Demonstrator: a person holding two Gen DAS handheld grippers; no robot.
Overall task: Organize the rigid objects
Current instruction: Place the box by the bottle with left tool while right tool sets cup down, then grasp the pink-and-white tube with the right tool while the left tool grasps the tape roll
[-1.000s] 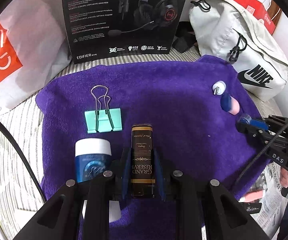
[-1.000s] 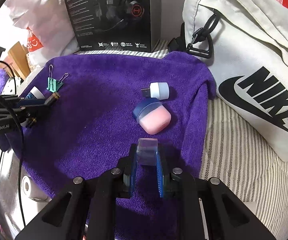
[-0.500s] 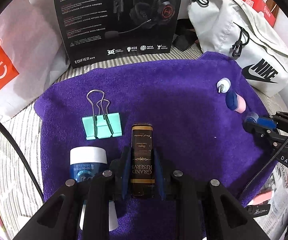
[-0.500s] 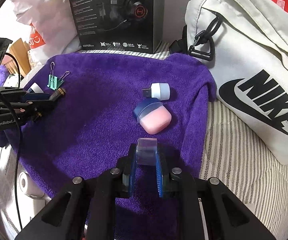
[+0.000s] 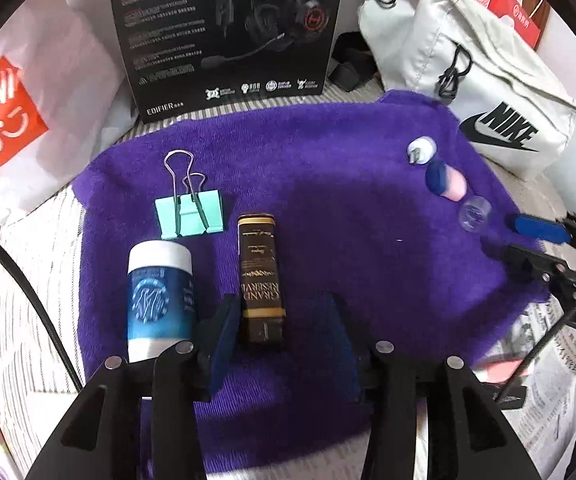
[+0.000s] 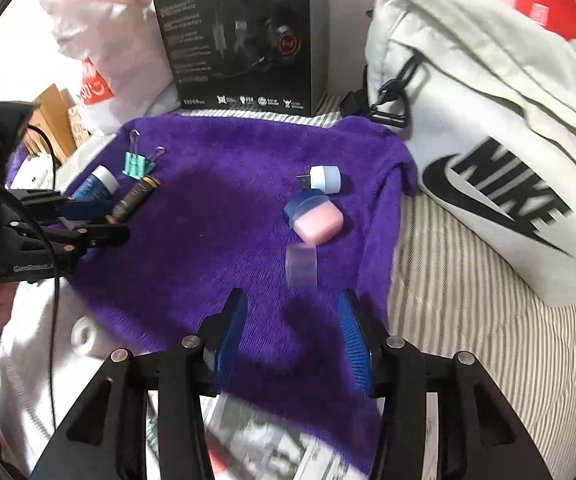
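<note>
On the purple towel (image 5: pixel 328 184) lie a dark gold-labelled tube (image 5: pixel 260 276), a blue and white jar (image 5: pixel 159 296) and a mint binder clip (image 5: pixel 189 216). My left gripper (image 5: pixel 279 340) is open, its jaws around the tube's near end. At the right lie a white USB plug (image 6: pixel 322 178), a pink and blue case (image 6: pixel 316 220) and a clear cap (image 6: pixel 302 266). My right gripper (image 6: pixel 292 336) is open, just behind the clear cap, which lies free on the towel (image 6: pixel 215 208).
A black headset box (image 5: pixel 227 28) stands behind the towel. A white Nike bag (image 6: pixel 488 140) lies to the right, a Miniso bag (image 5: pixel 15 92) to the left. Striped bedding (image 6: pixel 468 320) surrounds the towel. Newspaper (image 6: pixel 267 440) lies at the near edge.
Both grippers have opened. The left let go of the dark tube, the right let go of the clear cap; both items now lie on the towel. Both grippers pulled back slightly.
</note>
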